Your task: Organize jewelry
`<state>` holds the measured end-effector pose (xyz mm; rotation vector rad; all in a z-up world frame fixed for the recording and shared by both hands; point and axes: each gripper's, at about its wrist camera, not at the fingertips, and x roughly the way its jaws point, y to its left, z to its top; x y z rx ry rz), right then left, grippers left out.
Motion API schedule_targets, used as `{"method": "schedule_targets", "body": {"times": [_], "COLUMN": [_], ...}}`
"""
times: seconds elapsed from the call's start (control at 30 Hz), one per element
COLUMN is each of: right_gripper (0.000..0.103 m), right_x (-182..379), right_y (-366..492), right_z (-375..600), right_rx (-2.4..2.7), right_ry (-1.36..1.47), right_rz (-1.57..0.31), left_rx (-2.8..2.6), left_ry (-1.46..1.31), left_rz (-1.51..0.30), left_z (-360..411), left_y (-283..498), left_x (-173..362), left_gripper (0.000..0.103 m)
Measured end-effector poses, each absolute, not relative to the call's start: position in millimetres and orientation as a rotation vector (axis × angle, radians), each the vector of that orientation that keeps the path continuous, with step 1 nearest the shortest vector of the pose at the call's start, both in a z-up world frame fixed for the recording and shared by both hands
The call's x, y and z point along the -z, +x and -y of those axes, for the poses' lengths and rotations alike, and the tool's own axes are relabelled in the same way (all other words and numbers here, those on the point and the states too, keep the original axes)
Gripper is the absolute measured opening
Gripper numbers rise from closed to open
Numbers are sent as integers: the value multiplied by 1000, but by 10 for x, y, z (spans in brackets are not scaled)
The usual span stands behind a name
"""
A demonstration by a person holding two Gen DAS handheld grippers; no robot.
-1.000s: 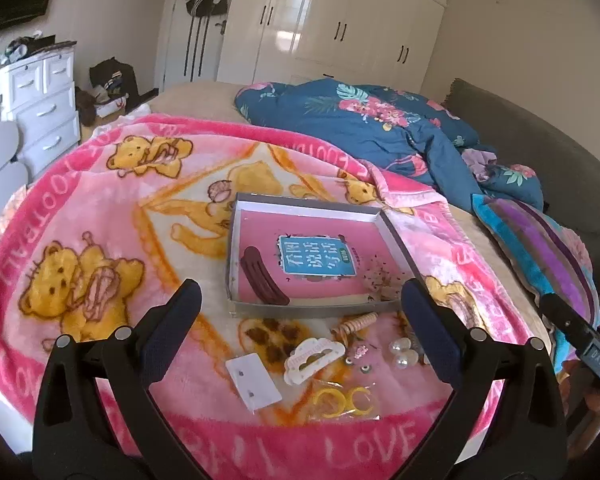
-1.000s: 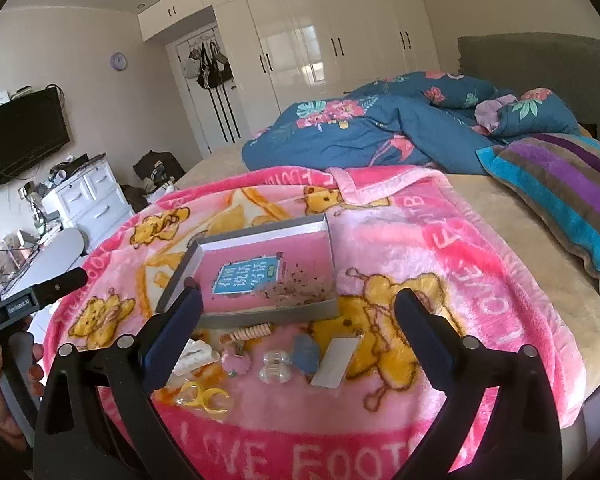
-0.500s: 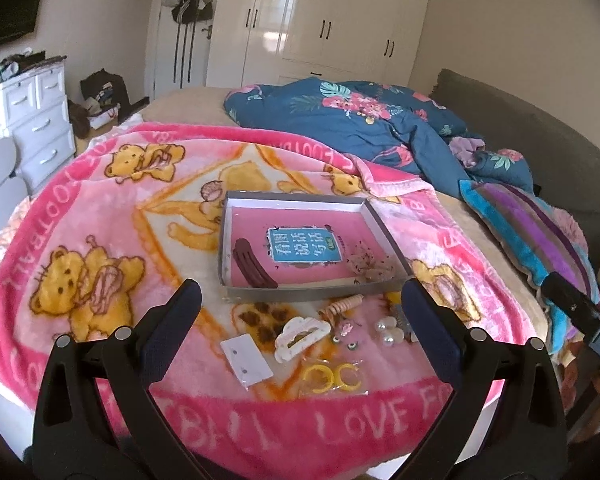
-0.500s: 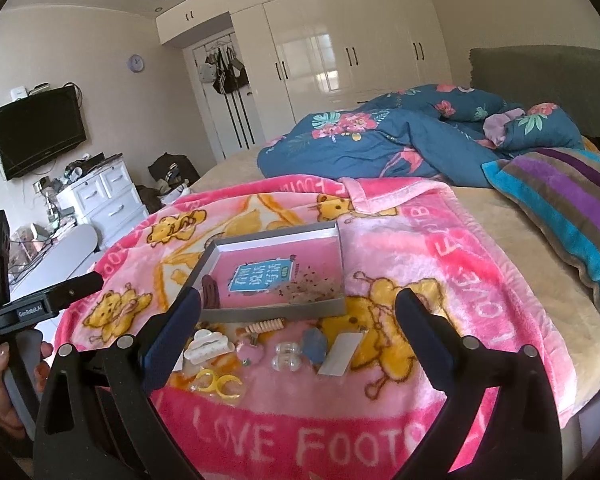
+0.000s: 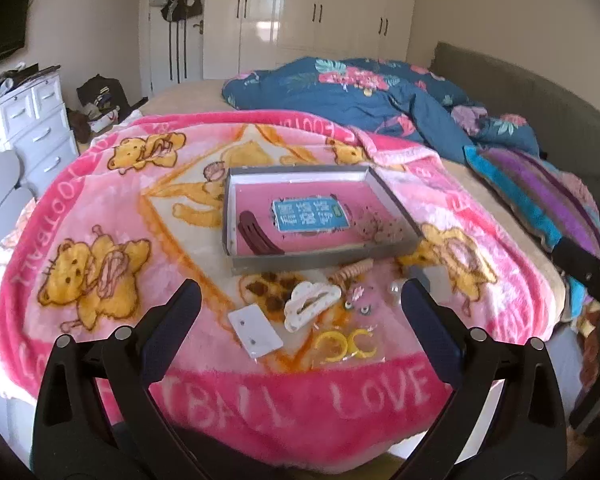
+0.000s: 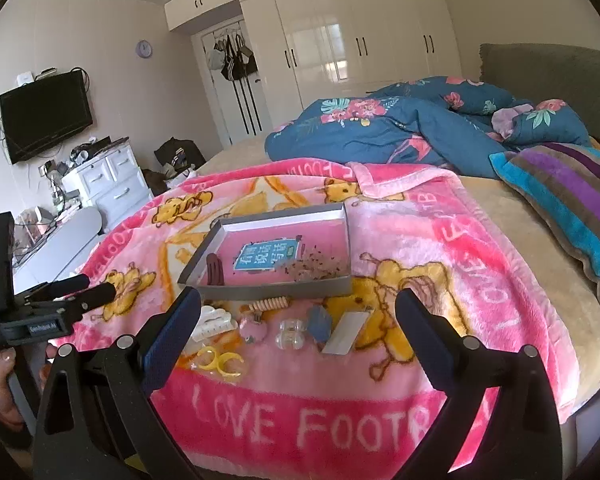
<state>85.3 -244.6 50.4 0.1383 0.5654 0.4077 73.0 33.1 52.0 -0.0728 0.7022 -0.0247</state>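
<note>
Both grippers released; 1 tray w/ 1 brown clip; 2 yellow rings.

Small trinkets crowd the blanket before the box; its right seems bare.

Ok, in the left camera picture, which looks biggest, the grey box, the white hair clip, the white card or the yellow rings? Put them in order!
1. Grey box, by far the largest.
2. White hair clip and white card: they look about alike, so no ranking between them.
3. Yellow rings, a little smaller, though nearness to the camera makes that unsure.
</note>
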Motion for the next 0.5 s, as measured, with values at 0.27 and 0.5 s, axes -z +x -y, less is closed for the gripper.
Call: {"method": "schedule_targets", "body": {"times": [0.27, 0.5], "right_gripper": [97, 97], "right_x": [-357, -200], "right_y": [834, 825], "right_z": [2413, 2414], "right_rx": [-419, -425], "right_ry": [118, 105], "right_rz": [-606, -651], "left_rx": [32, 54], "left_ry": [-58, -38], "left_rz": [-746, -786], "left_z": [-306, -226], "left_y": [709, 718], "left_x": [-348, -201], "left_gripper": [94, 94]}}
